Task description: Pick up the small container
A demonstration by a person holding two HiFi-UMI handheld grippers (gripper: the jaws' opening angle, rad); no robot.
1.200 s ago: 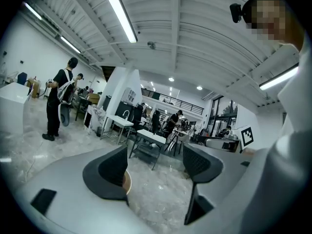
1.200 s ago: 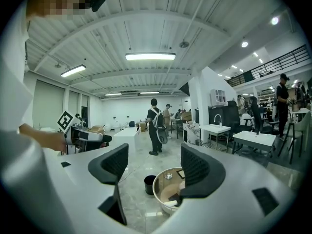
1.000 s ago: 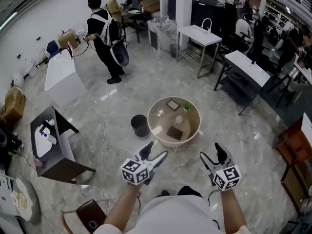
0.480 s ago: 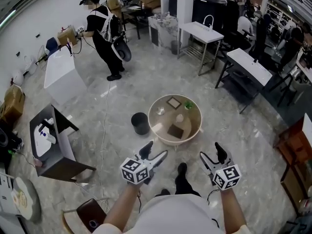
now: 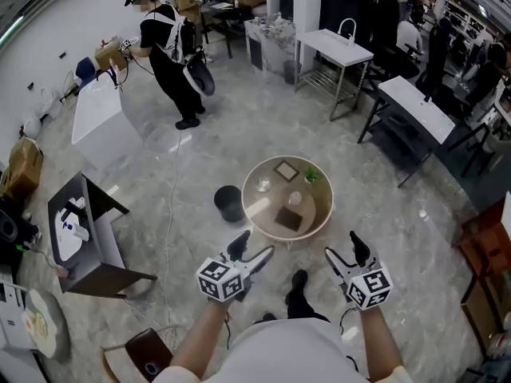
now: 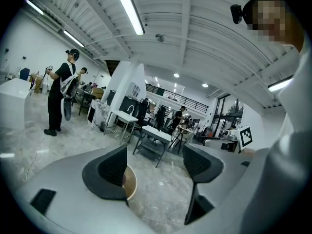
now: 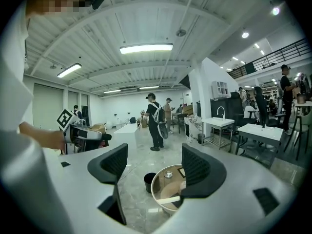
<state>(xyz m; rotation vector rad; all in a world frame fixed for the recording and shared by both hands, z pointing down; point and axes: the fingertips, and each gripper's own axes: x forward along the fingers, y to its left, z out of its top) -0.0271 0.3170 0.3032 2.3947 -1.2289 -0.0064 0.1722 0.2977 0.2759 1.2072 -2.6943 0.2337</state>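
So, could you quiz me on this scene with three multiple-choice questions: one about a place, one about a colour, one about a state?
1. Where does the black cylindrical bin stand?
A. On the round wooden table
B. On the floor beside that table
C. On a chair

2. What colour is the small leafy plant on the table?
A. Red
B. Blue
C. Green

3. How do the jaws of the left gripper and the right gripper stand?
A. Both apart, with nothing between them
B. Both closed on a cup
C. One closed on the bin

Answers:
1 B: the head view shows the bin on the marble floor next to the table's edge.
2 C: its leaves are green.
3 A: each gripper view shows a clear gap between the pads.
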